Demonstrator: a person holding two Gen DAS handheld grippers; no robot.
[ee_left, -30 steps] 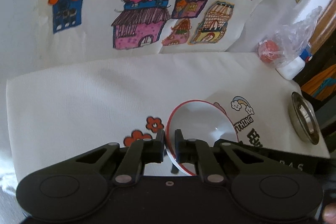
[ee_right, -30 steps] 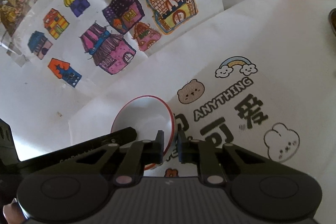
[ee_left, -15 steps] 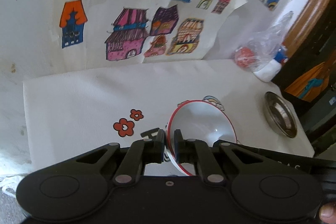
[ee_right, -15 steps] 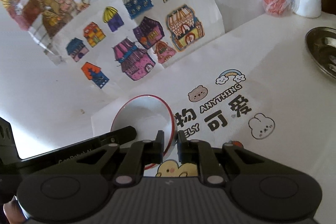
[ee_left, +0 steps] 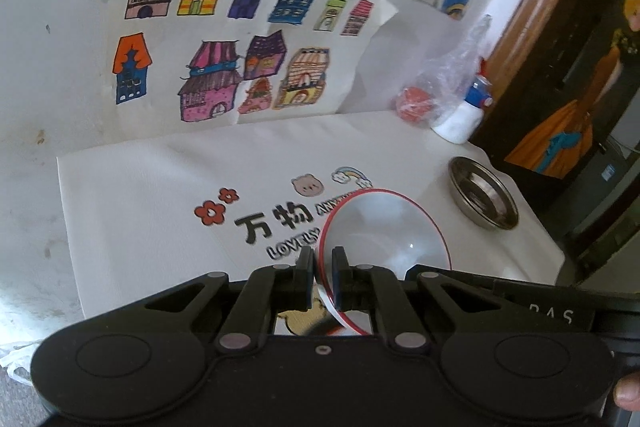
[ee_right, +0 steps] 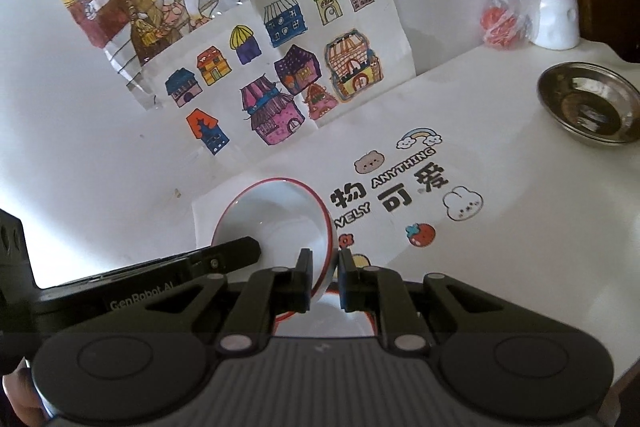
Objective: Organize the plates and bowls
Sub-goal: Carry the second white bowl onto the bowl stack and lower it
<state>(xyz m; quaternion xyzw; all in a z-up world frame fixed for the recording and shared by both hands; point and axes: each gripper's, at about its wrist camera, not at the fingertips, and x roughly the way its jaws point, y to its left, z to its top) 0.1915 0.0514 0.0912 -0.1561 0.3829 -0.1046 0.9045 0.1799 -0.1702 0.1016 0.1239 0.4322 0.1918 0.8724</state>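
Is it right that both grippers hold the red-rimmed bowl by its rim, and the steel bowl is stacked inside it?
Not quite. The steel bowl stands apart on the table, as the right wrist view shows. The rest holds: the left gripper and right gripper both grip the red-rimmed bowl by its rim.

A white bowl with a thin red rim (ee_left: 384, 227) (ee_right: 276, 215) is held clear of the bench, tilted, its rim pinched from opposite sides. A shallow steel dish (ee_left: 482, 197) (ee_right: 588, 103) sits upright and empty near the bench's far right edge, well apart from the bowl.
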